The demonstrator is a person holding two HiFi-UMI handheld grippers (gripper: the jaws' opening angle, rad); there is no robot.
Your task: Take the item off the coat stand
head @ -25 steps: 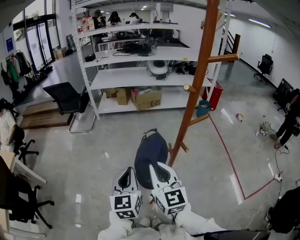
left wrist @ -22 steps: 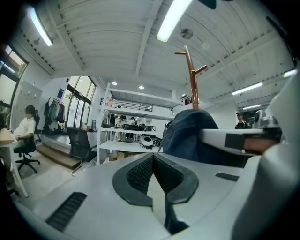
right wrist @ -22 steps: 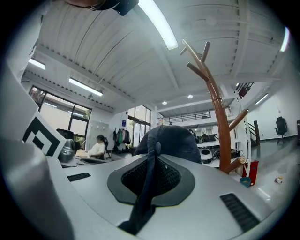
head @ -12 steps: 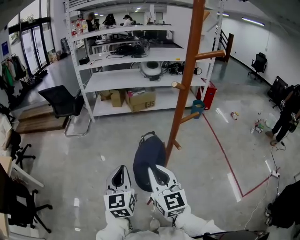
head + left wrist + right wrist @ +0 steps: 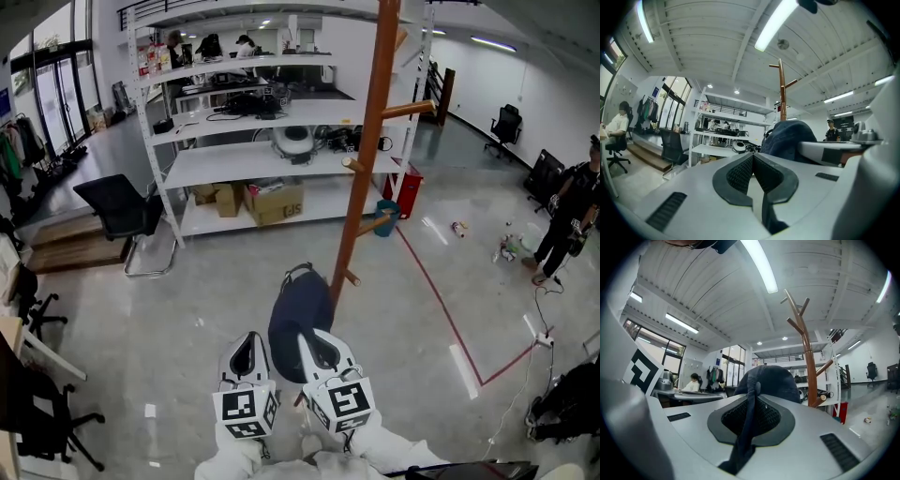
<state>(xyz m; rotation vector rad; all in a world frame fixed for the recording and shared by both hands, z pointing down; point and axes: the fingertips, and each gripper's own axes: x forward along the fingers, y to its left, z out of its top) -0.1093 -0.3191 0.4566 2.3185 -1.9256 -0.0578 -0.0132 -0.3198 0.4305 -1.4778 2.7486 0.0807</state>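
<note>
Coat stand [image 5: 361, 159] shifted leftward in head view over 1 second. Right claw [image 5: 309, 336] clamps navy cap [image 5: 300, 309] by strap, cap free, just beside stand. Left claw [image 5: 247, 339] closed, empty. Removal judged essentially done.

The right tool [image 5: 313, 343] seemingly grips the navy cap [image 5: 300, 306]; coat stand [image 5: 363, 159] just beyond; left tool [image 5: 247, 352] alongside.

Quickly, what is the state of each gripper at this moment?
Left gripper: closed, with nothing between its fingers.
Right gripper: closed, holding the navy cap by a strip of its fabric.
</note>
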